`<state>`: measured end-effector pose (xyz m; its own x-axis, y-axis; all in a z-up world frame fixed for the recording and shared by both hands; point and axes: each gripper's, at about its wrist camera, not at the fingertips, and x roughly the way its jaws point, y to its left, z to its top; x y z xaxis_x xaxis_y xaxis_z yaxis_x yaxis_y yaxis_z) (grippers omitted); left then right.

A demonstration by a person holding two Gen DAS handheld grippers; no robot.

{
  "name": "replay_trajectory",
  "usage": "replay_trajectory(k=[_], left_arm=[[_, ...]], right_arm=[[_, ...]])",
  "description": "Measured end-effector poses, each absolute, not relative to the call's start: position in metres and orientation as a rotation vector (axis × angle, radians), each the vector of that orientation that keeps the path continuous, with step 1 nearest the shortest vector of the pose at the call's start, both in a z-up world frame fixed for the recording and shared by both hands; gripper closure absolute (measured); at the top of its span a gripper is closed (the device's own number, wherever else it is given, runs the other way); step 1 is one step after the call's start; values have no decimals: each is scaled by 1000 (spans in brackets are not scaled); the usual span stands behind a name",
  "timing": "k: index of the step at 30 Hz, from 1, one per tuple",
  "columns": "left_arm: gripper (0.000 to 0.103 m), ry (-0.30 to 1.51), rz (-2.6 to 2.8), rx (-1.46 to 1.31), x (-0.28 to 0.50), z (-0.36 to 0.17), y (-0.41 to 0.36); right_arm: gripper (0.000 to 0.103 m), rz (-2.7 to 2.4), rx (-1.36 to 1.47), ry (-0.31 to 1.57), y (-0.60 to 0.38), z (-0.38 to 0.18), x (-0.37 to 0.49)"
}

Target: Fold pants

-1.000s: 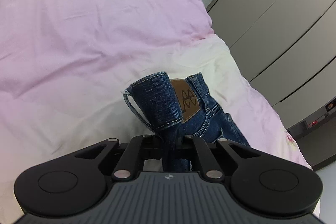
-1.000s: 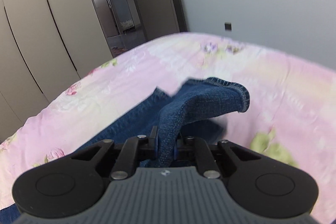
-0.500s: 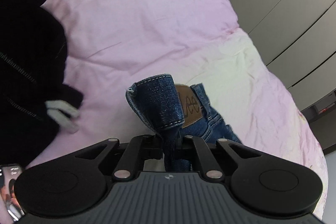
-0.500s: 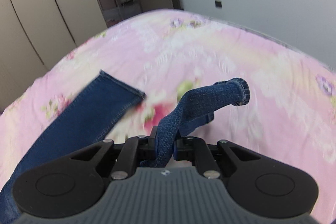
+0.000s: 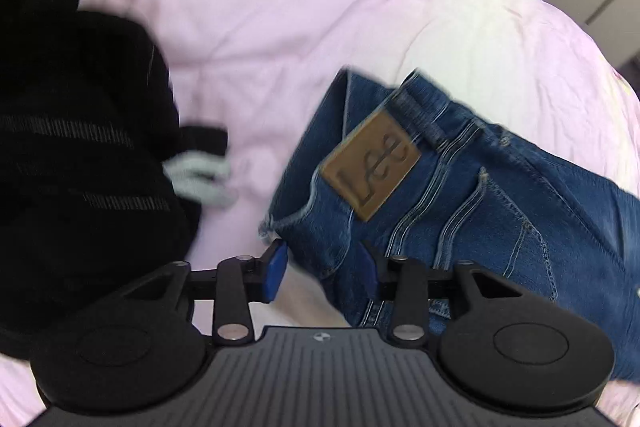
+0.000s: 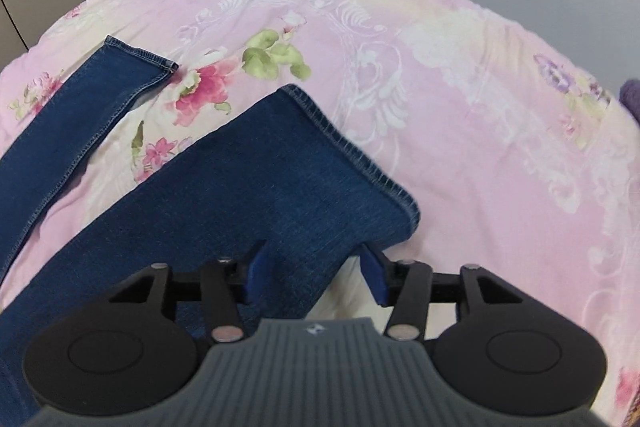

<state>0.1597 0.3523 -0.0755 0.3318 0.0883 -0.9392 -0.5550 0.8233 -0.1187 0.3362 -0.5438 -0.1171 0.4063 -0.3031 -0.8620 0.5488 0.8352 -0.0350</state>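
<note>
Jeans (image 5: 460, 187) lie flat, tan patch (image 5: 372, 167) up.

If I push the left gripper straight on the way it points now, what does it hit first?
Probably the blue denim jeans: their waistband corner lies between the open left gripper pads, which have just been opening. Depth is unclear; the pink bedspread lies beneath.

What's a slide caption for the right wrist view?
Right gripper open, jaws just opened, over a jeans leg lying on the floral bedspread.
</note>
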Motion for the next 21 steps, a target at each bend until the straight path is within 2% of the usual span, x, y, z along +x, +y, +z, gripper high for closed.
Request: replay_trajectory(k=[3,5,10,16,21], left_arm=[[42,1112,388,-358,176,-49,346],[31,1071,341,-320,190,-39,342],[30,1050,241,-225,240,-50,331],[29,1098,168,-121,278,-91,329],[24,1136,160,-124,302,-122,338]], right_arm=[[47,-569,151,1019,-545,-102,346],[42,-582,100,1011,-543,-93,352],[40,-546,63,991,-530,-82,372],[40,-478,-19,1018,-498,-96,402],[40,-435,-62,1031,-485,-114,423]])
